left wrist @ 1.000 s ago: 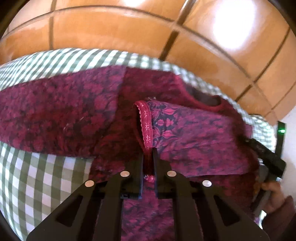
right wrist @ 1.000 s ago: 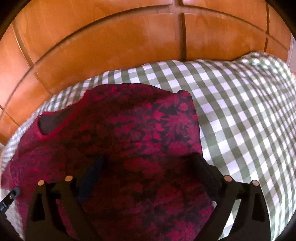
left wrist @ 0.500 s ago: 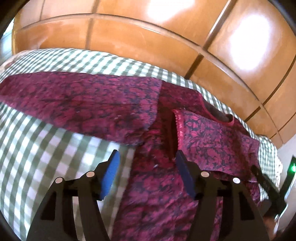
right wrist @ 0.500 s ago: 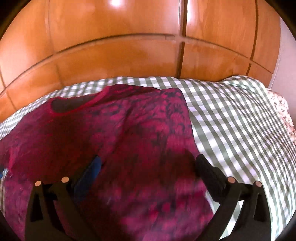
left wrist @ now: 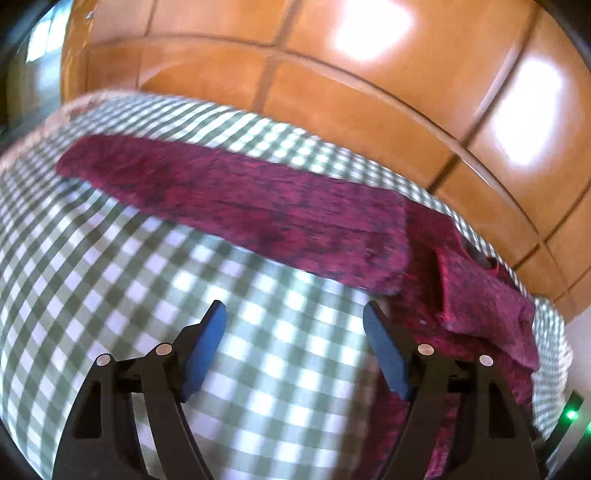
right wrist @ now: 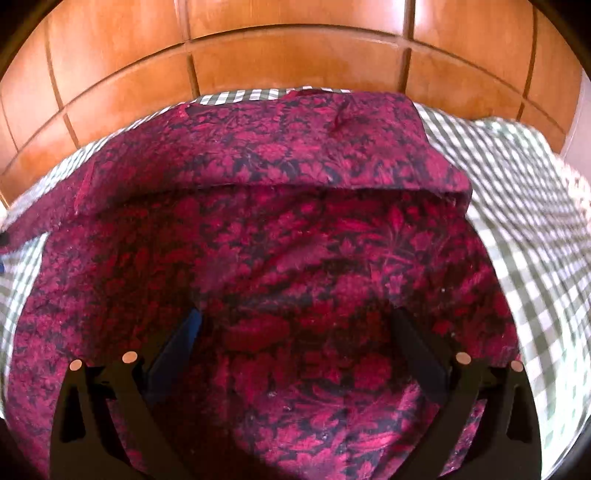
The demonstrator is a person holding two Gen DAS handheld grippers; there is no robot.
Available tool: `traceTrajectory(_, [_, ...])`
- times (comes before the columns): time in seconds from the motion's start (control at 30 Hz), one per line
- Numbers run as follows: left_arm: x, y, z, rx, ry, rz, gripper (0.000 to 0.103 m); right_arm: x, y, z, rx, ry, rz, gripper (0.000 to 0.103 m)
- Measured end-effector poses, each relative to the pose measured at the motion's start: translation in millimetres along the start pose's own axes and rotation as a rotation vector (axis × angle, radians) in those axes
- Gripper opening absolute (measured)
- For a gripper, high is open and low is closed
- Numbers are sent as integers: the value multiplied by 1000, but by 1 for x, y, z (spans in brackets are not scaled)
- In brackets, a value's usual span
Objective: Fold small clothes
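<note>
Left gripper (left wrist: pixel 291 325) jaws opening, empty; right gripper (right wrist: pixel 295 328) jaws spread; garment (right wrist: pixel 280 236) partly cropped

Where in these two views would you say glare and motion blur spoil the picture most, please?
Left wrist view: white glare patches on the wooden panels; the checked cloth and garment are smeared. Right wrist view: garment print is sharp, blur only on the cloth at right.

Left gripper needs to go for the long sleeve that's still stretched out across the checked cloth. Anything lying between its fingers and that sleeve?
Nothing visible. The left gripper is opening, with nothing between its fingers, and only bare checked cloth lies between them and the outstretched sleeve. The rest of the maroon garment lies to the right of that path.
</note>
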State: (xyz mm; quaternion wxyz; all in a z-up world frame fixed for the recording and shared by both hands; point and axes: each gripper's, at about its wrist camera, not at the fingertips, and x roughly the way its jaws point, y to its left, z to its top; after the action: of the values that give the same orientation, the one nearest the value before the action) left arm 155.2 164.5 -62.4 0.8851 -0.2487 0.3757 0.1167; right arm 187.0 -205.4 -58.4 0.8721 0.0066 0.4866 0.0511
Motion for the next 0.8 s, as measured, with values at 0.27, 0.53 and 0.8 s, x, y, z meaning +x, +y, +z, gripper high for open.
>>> traceTrajectory(0.27, [11, 111, 41, -361, 10, -19, 51, -1, 5, -2, -18, -22, -22, 101])
traceTrajectory(0.53, [27, 183, 74, -598, -40, 23, 51, -3, 5, -4, -18, -24, -21, 101])
traceTrajectory(0.8, [38, 197, 110, -607, -64, 46, 10, -3, 5, -4, -17, -27, -19, 101])
